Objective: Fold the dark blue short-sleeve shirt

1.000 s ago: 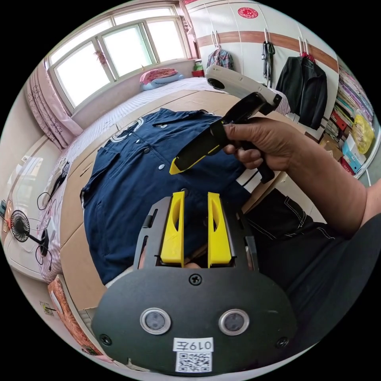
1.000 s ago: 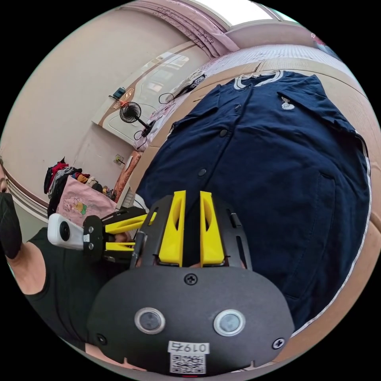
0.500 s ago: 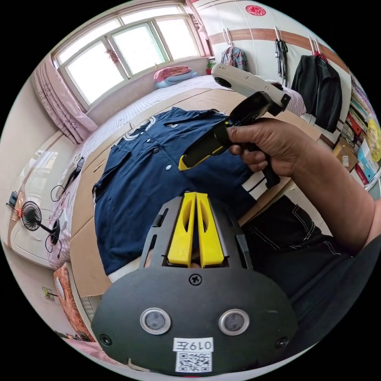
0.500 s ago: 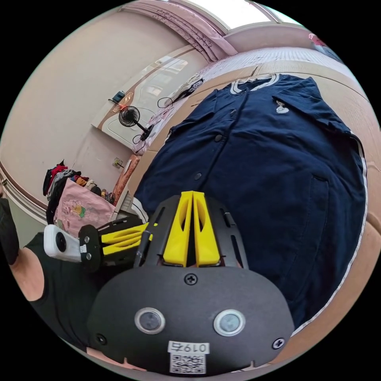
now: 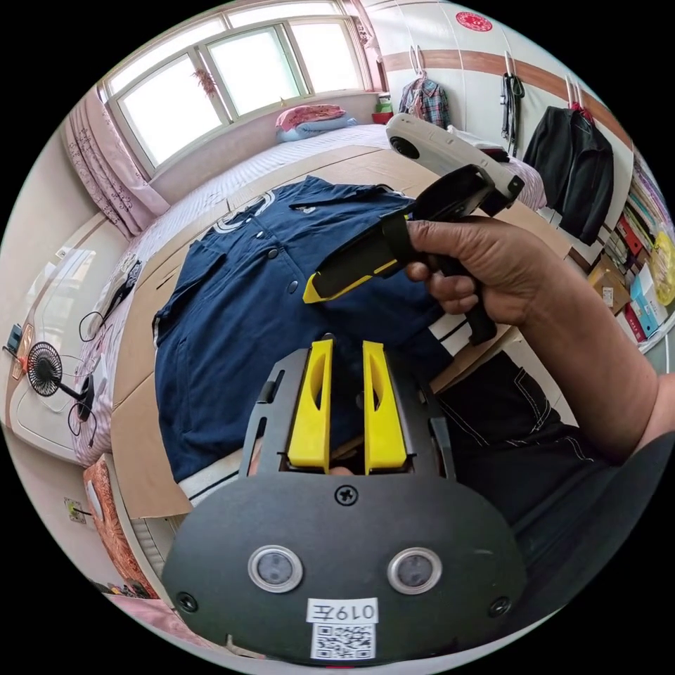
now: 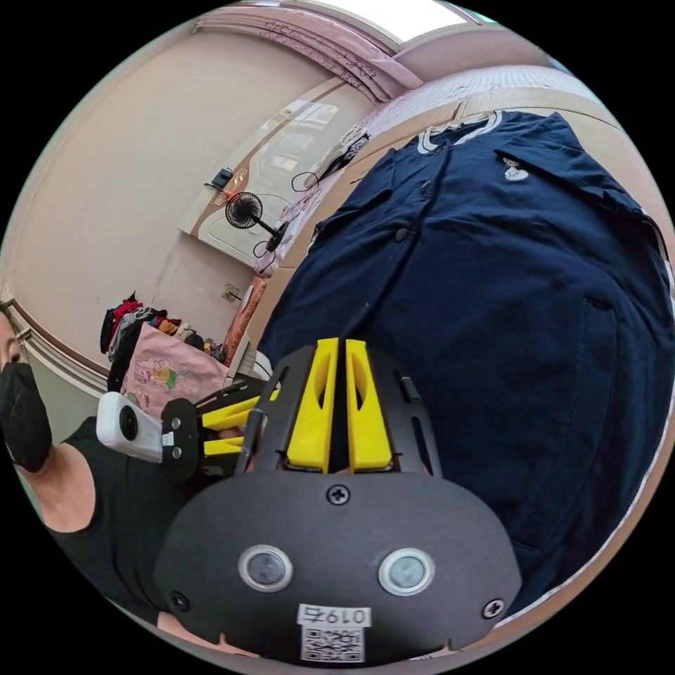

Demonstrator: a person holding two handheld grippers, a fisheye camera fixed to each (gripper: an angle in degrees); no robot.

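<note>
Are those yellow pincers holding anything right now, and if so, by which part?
Nothing. The left gripper is open and the right gripper is shut on nothing, both above the flat dark blue shirt.

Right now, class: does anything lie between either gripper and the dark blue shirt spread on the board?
Nothing visible does. The shirt lies flat and uncovered, with the left gripper open just above its hem and the right gripper shut above its front.
</note>
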